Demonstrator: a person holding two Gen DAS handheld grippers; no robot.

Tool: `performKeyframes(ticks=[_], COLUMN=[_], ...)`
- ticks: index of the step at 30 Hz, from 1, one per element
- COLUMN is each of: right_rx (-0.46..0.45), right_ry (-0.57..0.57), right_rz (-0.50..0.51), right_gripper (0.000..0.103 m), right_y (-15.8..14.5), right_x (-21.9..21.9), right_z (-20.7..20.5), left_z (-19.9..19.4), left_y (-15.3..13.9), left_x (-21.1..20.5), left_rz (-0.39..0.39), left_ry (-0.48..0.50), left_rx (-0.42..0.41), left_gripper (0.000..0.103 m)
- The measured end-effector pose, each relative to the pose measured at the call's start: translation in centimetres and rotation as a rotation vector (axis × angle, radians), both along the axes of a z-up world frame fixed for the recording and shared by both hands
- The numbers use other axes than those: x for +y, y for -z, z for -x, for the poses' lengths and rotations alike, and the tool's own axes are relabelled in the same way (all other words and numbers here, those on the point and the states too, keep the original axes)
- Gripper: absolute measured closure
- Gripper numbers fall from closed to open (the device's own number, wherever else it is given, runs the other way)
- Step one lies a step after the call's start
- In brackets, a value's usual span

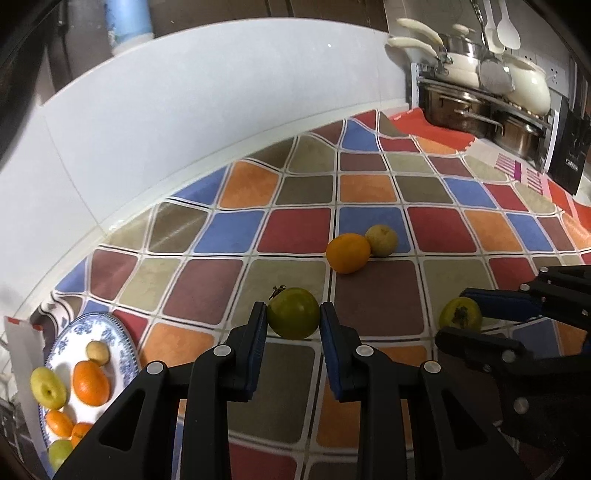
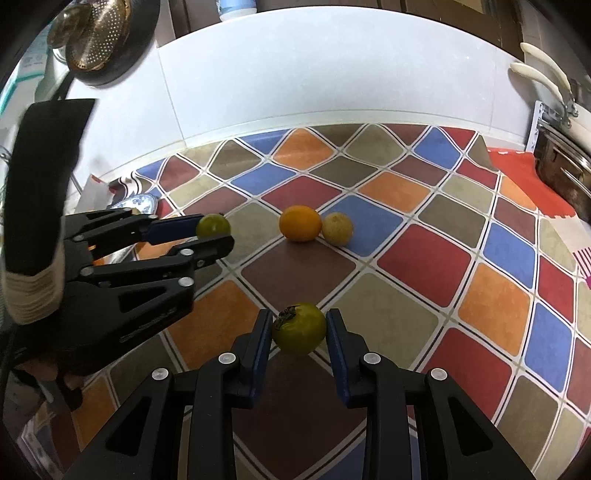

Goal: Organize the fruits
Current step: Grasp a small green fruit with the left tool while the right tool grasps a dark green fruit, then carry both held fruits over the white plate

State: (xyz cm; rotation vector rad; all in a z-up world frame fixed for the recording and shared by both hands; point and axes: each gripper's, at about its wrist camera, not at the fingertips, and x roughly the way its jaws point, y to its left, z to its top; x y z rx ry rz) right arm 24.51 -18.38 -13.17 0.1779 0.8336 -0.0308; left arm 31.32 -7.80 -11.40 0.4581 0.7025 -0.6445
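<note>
My left gripper (image 1: pixel 293 314) has its blue pads on both sides of a green persimmon (image 1: pixel 293 313), touching it, on the checkered cloth. My right gripper (image 2: pixel 299 328) is likewise shut on a second green persimmon (image 2: pixel 300 328), which also shows in the left wrist view (image 1: pixel 460 313). The left gripper and its fruit also show in the right wrist view (image 2: pixel 213 226). An orange (image 1: pixel 348 252) and a pale yellow fruit (image 1: pixel 381 240) lie touching each other farther back. A blue-and-white plate (image 1: pixel 118 332) at the far left holds several oranges and yellow-green fruits.
The checkered cloth (image 1: pixel 303 229) covers the counter up to a white tiled wall (image 1: pixel 184 110). A rack with steel and white pots (image 1: pixel 487 96) stands at the back right. A colander (image 2: pixel 96 33) hangs at the upper left in the right wrist view.
</note>
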Motion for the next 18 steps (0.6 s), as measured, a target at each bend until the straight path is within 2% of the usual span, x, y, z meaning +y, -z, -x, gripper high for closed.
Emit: performKeyframes(ticks=[7,18], right_rx=[-0.042,-0.120], right_ry=[-0.021,-0.128], right_rz=[0.006,0.001], right_gripper=[0.072,0.072], right_y=[-1.7,-5.1], right_x=[0.3,2.5], right_z=[0.6,1.7], left_z=[1.7,5.1], left_y=[-2.2,-5.5], left_x=[1.8,5.6], left_rz=[0.044,0.108], left_ry=[-0.057,-0.180], left_rx=[-0.021,-0.087], left_gripper=[0.074,0.074])
